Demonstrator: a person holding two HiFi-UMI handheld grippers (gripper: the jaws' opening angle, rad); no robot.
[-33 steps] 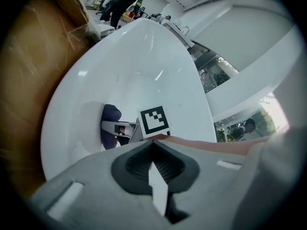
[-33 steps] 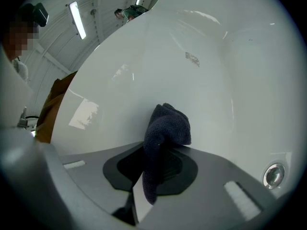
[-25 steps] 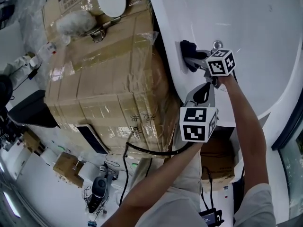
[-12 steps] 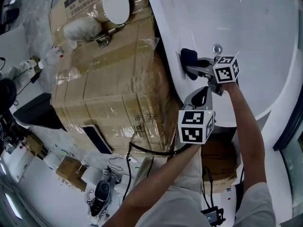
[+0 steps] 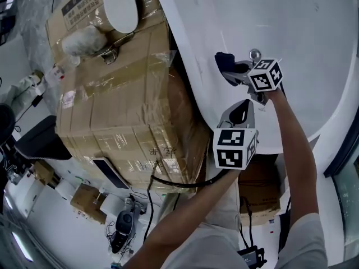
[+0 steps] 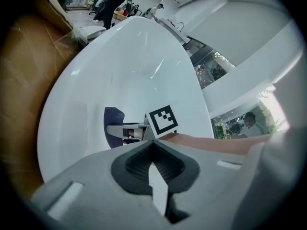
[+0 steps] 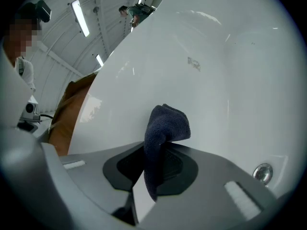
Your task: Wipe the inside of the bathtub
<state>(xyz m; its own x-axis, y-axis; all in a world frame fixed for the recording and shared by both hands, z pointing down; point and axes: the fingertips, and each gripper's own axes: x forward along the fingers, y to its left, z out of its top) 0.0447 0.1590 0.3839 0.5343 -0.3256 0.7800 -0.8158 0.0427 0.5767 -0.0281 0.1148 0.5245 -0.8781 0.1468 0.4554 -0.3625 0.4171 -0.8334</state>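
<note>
The white bathtub [image 5: 314,32] fills the upper right of the head view. My right gripper [image 5: 231,72] is shut on a dark blue cloth [image 5: 224,60] and holds it against the tub's inner wall just below the rim. In the right gripper view the cloth [image 7: 165,128] hangs folded out of the right gripper [image 7: 148,176]. My left gripper [image 5: 240,111] hovers just below the right one, over the tub's edge, shut with nothing in it. In the left gripper view the left gripper [image 6: 156,186] points at the cloth [image 6: 113,126].
A chrome knob [image 5: 255,54] sits on the tub wall beside the right gripper; the same knob [image 7: 262,172] shows in the right gripper view. Taped cardboard boxes [image 5: 118,94] stand tight against the tub's left side. A black cable [image 5: 179,181] runs under them.
The head view has shifted a little. The right gripper and cloth stay at nearly the same spot beside the chrome knob. The left gripper holds its place below.
</note>
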